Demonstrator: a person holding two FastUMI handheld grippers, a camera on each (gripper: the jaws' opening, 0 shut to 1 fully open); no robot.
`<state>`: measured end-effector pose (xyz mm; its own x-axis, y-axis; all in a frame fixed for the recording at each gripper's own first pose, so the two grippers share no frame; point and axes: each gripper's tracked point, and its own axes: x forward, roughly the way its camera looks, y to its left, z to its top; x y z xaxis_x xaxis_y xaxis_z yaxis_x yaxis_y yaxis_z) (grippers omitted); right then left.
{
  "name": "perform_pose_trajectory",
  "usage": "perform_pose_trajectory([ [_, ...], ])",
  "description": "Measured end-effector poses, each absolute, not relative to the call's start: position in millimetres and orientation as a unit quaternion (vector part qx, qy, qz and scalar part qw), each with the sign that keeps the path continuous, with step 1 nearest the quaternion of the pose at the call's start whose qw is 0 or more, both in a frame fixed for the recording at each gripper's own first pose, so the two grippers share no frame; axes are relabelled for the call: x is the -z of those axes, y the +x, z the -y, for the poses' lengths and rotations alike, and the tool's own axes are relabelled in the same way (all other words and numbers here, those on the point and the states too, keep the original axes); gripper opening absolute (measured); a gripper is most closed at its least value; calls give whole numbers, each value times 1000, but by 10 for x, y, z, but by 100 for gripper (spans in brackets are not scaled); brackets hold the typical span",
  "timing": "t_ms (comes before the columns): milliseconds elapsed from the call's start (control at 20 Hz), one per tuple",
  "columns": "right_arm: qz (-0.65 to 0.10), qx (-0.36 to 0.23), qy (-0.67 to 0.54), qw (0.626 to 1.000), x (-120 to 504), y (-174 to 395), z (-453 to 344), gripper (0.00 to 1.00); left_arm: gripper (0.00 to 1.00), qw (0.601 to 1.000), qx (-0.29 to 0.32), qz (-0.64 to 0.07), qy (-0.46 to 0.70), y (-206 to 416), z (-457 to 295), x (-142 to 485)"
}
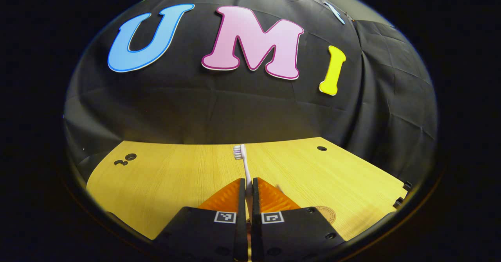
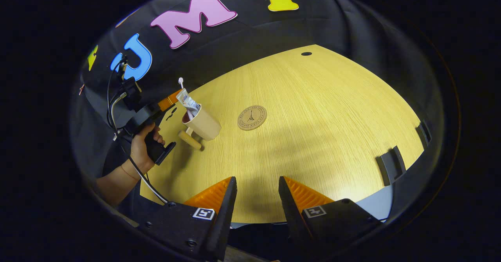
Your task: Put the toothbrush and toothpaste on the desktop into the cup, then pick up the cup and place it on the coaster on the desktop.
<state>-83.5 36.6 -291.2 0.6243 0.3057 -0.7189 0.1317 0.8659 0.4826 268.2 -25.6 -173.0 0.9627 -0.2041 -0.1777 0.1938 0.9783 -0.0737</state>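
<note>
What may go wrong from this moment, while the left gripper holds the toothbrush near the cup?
1. The left gripper pinches the toothbrush low on its thin handle, so it might twist or slip.
2. The toothpaste already sits in the cup; the brush could catch on it or tip the cup.

Left gripper (image 1: pixel 248 191): two black finger bodies, each with ribbed inner pads (image 1: pixel 225 199), one square black-and-white marker (image 1: pixel 225 217) and round screws (image 1: pixel 330 235). Right gripper (image 2: pixel 256 193): same black bodies, ribbed pads and square markers, with screws (image 2: pixel 191 243) near the lower edge. In the right gripper view, the left gripper has a black handle (image 2: pixel 158 150); black cables (image 2: pixel 111 93) loop above the handle. The forearm (image 2: pixel 113 179) below the handle is bare.
</note>
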Motion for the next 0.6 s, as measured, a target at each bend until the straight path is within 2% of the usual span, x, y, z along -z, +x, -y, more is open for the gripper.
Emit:
perform_pose_trajectory([
  [600,-428,-92,257,861,2720,-706,-561,66,14,986,107,-123,-28,2134,185,1798],
])
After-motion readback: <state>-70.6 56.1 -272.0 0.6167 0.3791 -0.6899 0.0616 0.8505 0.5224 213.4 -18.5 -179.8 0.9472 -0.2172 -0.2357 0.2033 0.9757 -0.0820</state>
